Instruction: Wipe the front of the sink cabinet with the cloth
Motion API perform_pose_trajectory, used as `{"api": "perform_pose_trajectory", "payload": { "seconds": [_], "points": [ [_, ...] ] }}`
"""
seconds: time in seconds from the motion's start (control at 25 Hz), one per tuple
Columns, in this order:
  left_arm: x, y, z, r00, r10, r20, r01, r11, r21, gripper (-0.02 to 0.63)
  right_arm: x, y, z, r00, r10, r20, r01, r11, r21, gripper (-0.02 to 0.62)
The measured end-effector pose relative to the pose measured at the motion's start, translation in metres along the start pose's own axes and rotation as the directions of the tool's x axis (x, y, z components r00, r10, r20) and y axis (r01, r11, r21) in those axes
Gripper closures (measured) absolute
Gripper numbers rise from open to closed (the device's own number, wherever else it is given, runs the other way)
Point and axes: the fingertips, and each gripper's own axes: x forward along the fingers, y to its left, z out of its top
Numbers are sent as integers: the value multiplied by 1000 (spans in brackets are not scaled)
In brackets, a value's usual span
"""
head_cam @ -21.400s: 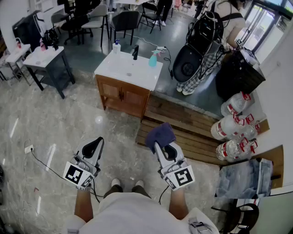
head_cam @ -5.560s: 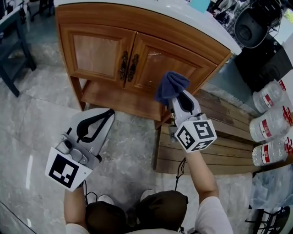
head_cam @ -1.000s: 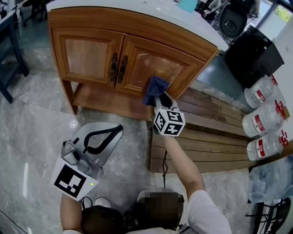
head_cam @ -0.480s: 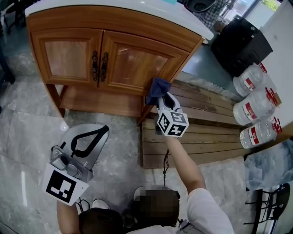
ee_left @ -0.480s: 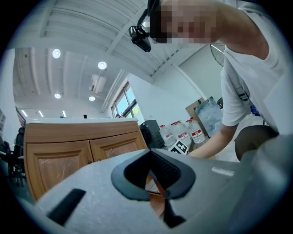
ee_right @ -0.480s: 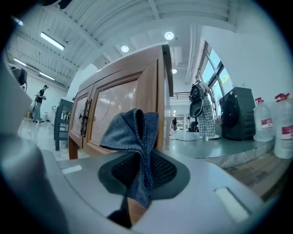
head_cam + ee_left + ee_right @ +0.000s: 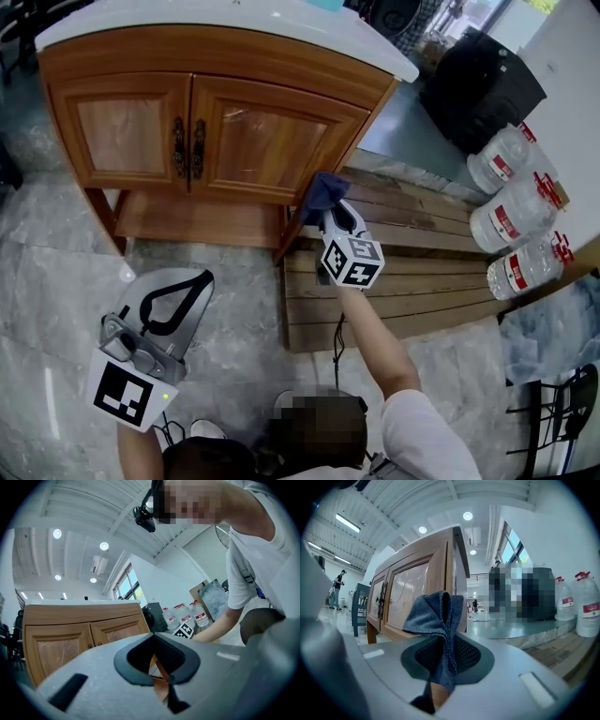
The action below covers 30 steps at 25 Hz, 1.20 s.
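Slippage is the main risk. The dark blue bunched cloth (image 7: 322,190) is pinched only by its lower tail between the jaws of the right gripper (image 7: 328,212). Most of the fabric stands loose above them as a folded peak. If it is dragged firmly over the raised frames and corner post of the brown wooden sink cabinet (image 7: 234,131), the cloth could snag and pull free. It could also flop back, so that grey plastic rather than fabric rubs the varnish. The loose peak may also skim the panel without pressing on it, leaving streaks.

In the head view the cloth sits at the centre of the frame, at the lower right corner of the cabinet front, just beside the right-hand door. In the right gripper view the cloth (image 7: 436,616) rises straight out of the claw (image 7: 440,667), with the cabinet's edge directly behind it. Whether it touches the wood cannot be told.

The left gripper (image 7: 187,286) hangs at the lower left of the head view, well apart from the cabinet. Its jaws are pressed together on nothing.
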Motion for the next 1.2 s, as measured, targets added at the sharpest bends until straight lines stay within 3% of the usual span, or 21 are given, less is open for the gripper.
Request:
{"api": "perform_pose_trajectory", "payload": {
  "seconds": [0.36,0.52,0.72,0.96,1.2],
  "points": [
    [0,1,0,1000,2,2,-2,1000,0,609,-17,10,10,999,19,35,-19,1000,9,526],
    [3,1,1,1000,-2,16,2,1000,-5,609,-29,29,19,995,80,60,-80,997,-13,526],
    [-2,7,3,996,7,88,3,993,-121,609,-53,61,32,977,189,95,-180,979,-92,526],
    [0,27,-18,994,84,65,-71,979,-191,609,-66,98,30,948,298,111,-272,940,-206,526],
    [2,46,-56,993,118,1,-114,961,-250,609,-51,117,17,928,358,101,-333,922,-199,526]
  ]
}}
